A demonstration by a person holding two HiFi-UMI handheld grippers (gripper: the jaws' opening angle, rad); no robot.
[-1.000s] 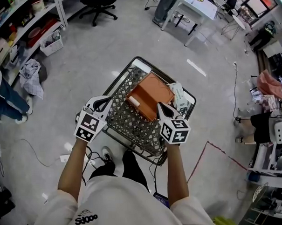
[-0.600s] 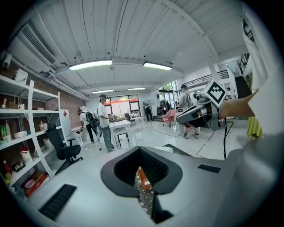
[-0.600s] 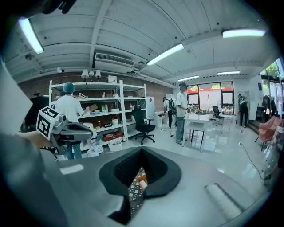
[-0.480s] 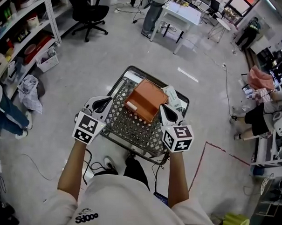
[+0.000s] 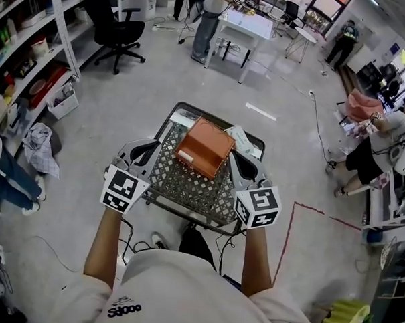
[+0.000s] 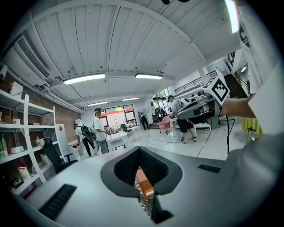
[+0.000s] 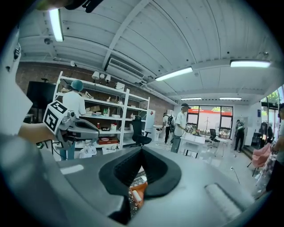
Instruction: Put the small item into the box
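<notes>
Two claws are in view, both empty. The left claw (image 5: 148, 148) and right claw (image 5: 236, 159) hover over the left and right edges of the wire cart (image 5: 183, 184). Each has its jaws pressed together with nothing between them, and neither touches anything.

The orange box (image 5: 207, 145) sits toward the cart's far edge, askew to its sides. The small white item (image 5: 184, 156) lies at the box's near-left edge. Whether it rests on the box or inside it cannot be determined. White packets (image 5: 242, 141) lie just beside the box at the far-right corner.

Risks, as judged:
1. A closed claw nudges the item off the box edge, and it could drop onto or through the open mesh.
2. The box top appears shut, so any attempt to put the item in before opening it fails.
3. A claw pressing on the askew box may slide it into the packets.
4. A hard push may shift the cart.
</notes>
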